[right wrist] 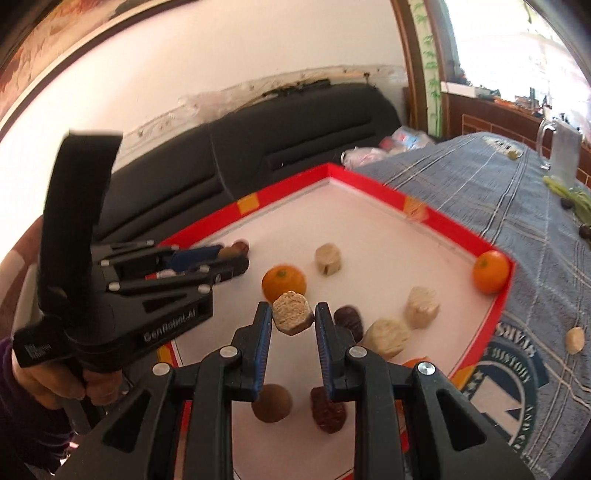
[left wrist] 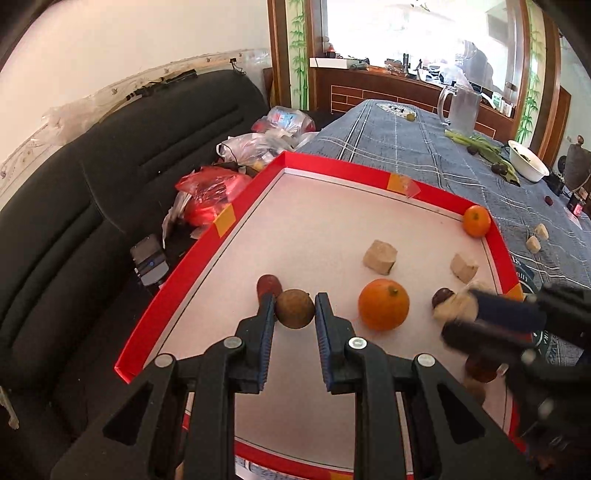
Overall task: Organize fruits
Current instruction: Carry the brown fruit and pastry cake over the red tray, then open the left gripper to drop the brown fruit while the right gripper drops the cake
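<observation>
Brown round fruit (left wrist: pixel 294 308) clamped in left tongs (left wrist: pixel 295 314) above the red tray (left wrist: pixel 236 216); crumbly pale chunk (right wrist: pixel 292 312) clamped in right tongs (right wrist: pixel 293 319). Risk, as judged: the chunk may crumble or drop under pressure; tongs working close together could collide.

Black sofa (left wrist: pixel 122 155) against white wall (left wrist: pixel 129 40), bright window (left wrist: pixel 413 26).

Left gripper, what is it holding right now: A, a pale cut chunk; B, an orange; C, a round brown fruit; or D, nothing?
C: in the left wrist view the left gripper has its pads closed on a round brown fruit above the red tray.
</observation>
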Demonstrator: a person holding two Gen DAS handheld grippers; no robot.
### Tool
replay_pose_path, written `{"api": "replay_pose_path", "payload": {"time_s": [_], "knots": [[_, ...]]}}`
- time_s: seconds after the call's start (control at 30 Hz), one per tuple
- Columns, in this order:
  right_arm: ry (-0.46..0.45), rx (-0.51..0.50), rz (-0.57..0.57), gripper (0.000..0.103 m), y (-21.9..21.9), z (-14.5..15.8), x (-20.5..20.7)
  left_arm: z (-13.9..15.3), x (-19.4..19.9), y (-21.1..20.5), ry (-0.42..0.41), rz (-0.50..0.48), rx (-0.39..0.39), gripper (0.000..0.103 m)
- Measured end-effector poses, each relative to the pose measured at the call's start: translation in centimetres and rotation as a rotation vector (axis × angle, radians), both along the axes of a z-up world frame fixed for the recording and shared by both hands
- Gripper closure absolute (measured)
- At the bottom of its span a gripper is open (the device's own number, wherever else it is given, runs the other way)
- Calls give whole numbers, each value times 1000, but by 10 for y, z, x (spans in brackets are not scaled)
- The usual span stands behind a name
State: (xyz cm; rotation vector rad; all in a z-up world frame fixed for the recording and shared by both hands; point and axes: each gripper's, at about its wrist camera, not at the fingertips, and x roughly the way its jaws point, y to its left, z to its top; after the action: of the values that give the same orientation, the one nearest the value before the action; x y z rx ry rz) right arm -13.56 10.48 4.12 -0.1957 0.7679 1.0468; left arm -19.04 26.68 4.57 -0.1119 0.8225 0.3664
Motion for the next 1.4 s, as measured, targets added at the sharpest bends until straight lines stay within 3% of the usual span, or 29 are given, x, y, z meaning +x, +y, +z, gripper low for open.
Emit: {"api": "replay_pose_path", "payload": {"time_s": [0.5,0.77,0.9,0.97,1.07,1.13,1.2,1.33,1.4], "knots": [[56,-65,39,79,7,-15,-3,-3,2,-1,3,27,35,79],[58,11,-28,78,-17,11,12,1,2,3,6,55,11,63],[1,30,-115,77,-51,31,28,12,6,-10,-16,27,26,63],[-24,25,-170,70,-71,38,39,18,11,-21,-25,0,30,62],[-41,36,-273,69,-107,47,58,29,23,-47,-45,-67,41,62],[-57,34,-346,69,-130,50,73,36,33,-69,-58,-121,46,52],[-63,20,-428,69,-155,49,92,41,40,-88,-72,-171,50,45],[-47,-34,-523,68,-183,34,126,48,63,-135,-77,-281,67,45],[3,-18,-567,68,-201,20,143,46,73,-151,-69,-320,62,45]]}}
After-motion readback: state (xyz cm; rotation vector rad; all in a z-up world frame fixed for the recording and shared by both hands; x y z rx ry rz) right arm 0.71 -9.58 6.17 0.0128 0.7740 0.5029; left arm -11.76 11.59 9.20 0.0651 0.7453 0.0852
